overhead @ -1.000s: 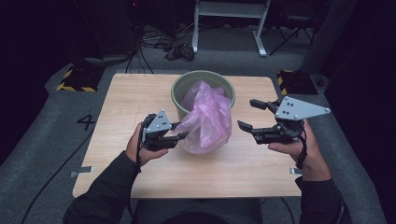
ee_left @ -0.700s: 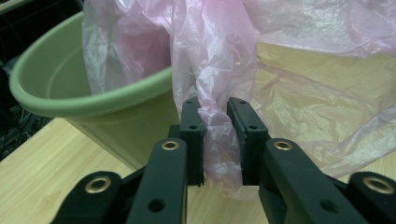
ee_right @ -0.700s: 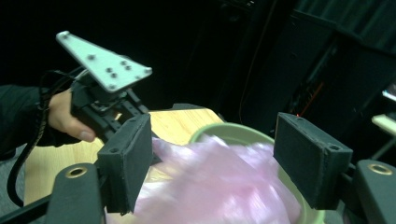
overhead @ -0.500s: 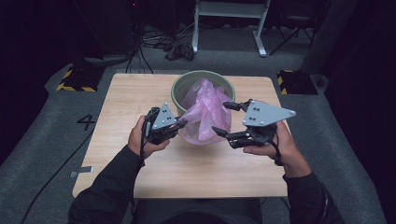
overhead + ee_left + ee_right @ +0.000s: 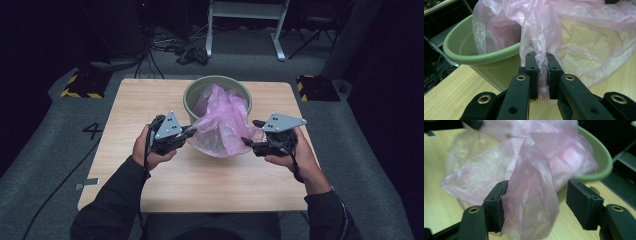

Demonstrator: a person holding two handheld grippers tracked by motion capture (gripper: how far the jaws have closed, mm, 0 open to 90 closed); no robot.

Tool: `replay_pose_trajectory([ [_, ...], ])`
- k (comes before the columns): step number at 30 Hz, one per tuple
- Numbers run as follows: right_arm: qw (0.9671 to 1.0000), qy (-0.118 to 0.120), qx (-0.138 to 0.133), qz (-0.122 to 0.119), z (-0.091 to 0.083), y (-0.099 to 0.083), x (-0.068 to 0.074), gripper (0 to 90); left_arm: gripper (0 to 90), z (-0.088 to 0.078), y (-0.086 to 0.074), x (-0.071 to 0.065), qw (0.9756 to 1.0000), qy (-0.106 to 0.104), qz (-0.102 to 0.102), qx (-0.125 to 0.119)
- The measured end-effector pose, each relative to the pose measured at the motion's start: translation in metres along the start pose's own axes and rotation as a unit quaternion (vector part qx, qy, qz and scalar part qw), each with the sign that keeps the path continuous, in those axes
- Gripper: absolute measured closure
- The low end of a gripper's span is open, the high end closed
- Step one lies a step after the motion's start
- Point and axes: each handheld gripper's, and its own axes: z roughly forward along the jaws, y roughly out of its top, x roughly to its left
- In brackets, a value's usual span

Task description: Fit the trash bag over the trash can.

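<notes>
Two grippers flank pink plastic bag (image 5: 220, 127) draped from green bin (image 5: 192, 97): left gripper (image 5: 541, 72) pinches bag fold; right gripper (image 5: 536, 205), jaws closing, straddles loose fold, unclamped.

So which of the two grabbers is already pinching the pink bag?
The left gripper: its jaws squeeze a fold of the pink bag. The right gripper stands wide around it.

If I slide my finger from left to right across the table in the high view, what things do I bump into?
left hand → left gripper, shut on the bag's edge → pink plastic bag spilling from the green tub → right gripper, jaws closing around the bag → right hand
</notes>
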Motion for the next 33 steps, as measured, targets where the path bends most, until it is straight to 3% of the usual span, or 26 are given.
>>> replay_pose_trajectory([
  [3, 0.9998, -0.016, 0.004, 0.01, 0.0, -0.013, -0.005, 33.7, 83.6, -0.001, -0.002, 0.002, 1.0, 0.003, -0.004, 0.0],
  [5, 0.9991, -0.04, 0.01, 0.013, -0.002, -0.02, -0.009, 31.4, 83.4, -0.001, -0.002, 0.003, 1.0, 0.001, -0.005, 0.003],
  [11, 0.9982, -0.051, -0.031, 0.009, -0.02, -0.027, -0.013, 27.1, 83.0, 0.001, -0.001, 0.002, 1.0, 0.003, 0.004, 0.005],
  [20, 0.9953, -0.049, -0.082, 0.014, -0.058, -0.034, -0.02, 24.1, 83.3, 0.002, -0.001, -0.001, 0.9998, 0.004, 0.016, 0.01],
  [22, 0.9951, -0.051, -0.084, 0.015, -0.062, -0.034, -0.022, 29.4, 84.3, 0.002, -0.001, -0.002, 0.9998, 0.003, 0.019, 0.011],
  [25, 0.9958, -0.065, -0.065, 0.011, -0.06, -0.033, -0.021, 29.0, 80.5, 0.004, -0.001, -0.004, 0.9996, 0.005, 0.023, 0.017],
  [27, 0.9957, -0.075, -0.056, 0.001, -0.057, -0.031, -0.019, 27.5, 70.6, 0.005, 0.001, -0.006, 0.9997, 0.007, 0.018, 0.016],
  [33, 0.9932, -0.085, -0.069, -0.04, -0.055, -0.016, -0.006, 26.0, 31.1, 0.005, 0.007, -0.015, 0.9998, -0.003, -0.015, -0.01],
])
